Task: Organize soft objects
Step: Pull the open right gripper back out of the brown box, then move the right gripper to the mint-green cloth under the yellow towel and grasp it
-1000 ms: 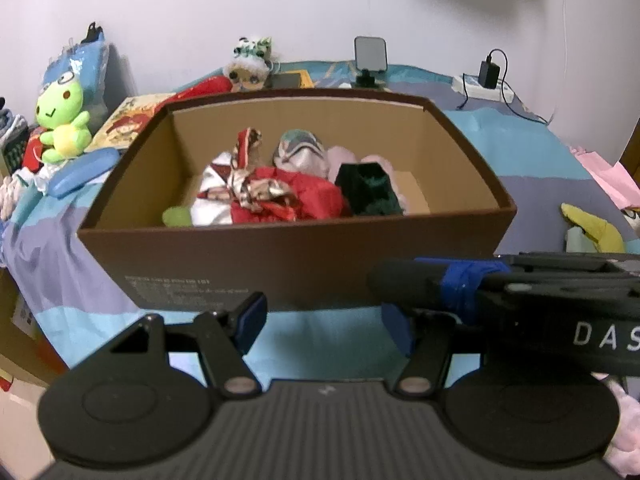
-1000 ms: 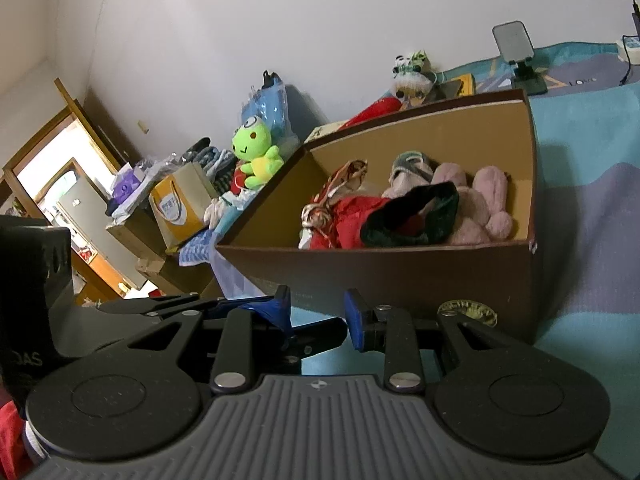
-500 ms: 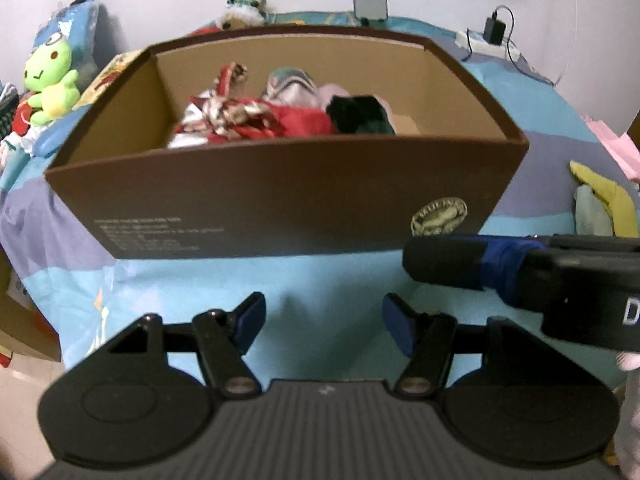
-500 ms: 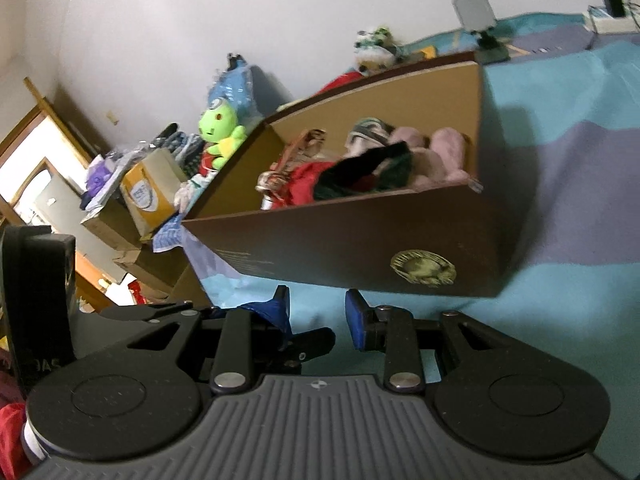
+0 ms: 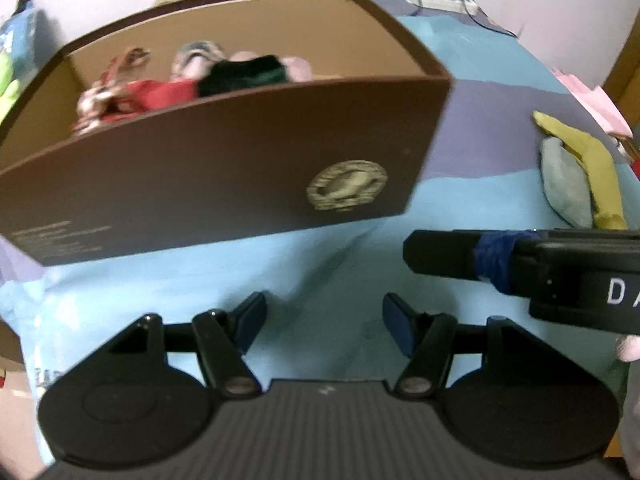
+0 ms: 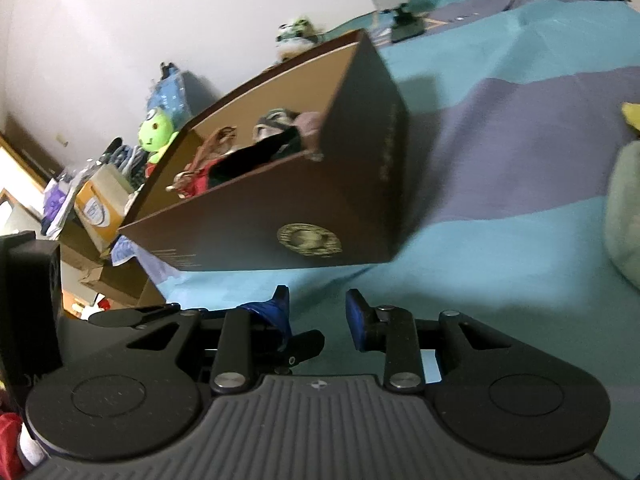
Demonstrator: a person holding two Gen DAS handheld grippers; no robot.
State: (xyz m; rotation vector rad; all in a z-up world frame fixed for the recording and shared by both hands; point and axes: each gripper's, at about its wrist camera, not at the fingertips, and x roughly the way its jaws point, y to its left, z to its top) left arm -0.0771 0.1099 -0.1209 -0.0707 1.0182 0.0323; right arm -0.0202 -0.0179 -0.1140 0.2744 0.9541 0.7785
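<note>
Box: brown cardboard box (image 5: pixel 224 160) sits on the striped bed sheet (image 5: pixel 488 128), holding a red cloth (image 5: pixel 160 92), dark green cloth (image 5: pixel 244 74) and pink plush (image 5: pixel 298 70).
Left gripper (image 5: pixel 324 320): fingers spread, nothing between them.
Right gripper (image 6: pixel 318 314): fingers parted narrowly, empty.
Beside box: yellow plush (image 5: pixel 592 160), well apart.

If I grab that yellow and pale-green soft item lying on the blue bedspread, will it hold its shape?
Probably not. The yellow and pale-green soft item lies flattened and bent on the blue bedspread, so it likely droops. It looks like light fabric, unlikely to roll or slip.
</note>
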